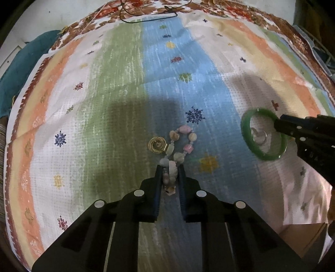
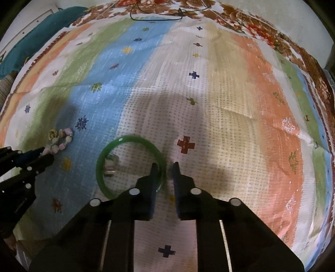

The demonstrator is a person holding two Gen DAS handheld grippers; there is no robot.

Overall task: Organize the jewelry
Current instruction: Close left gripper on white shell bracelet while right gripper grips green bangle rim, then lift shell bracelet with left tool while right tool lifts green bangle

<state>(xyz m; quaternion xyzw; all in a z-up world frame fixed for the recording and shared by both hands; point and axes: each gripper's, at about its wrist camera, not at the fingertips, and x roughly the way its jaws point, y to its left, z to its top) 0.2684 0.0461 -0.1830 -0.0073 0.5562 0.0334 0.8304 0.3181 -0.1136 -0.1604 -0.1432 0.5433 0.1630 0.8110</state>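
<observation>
my left gripper (image 1: 170,167) clamps the bead bracelet (image 1: 180,144), loop stretching away; right gripper (image 2: 165,165) pinches the flat-lying green bangle (image 2: 129,165).

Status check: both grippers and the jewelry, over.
Left gripper shut on bead bracelet. Right gripper shut on green bangle. Gold ring touching beads; small ring inside bangle.

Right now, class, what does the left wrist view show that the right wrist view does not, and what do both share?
Only the left wrist view shows the left tongs shut on the bead bracelet up close. Only the right wrist view shows the right tongs astride the green bangle rim, and a red cross print. Both show the striped cloth, gold ring and black cord.
</observation>
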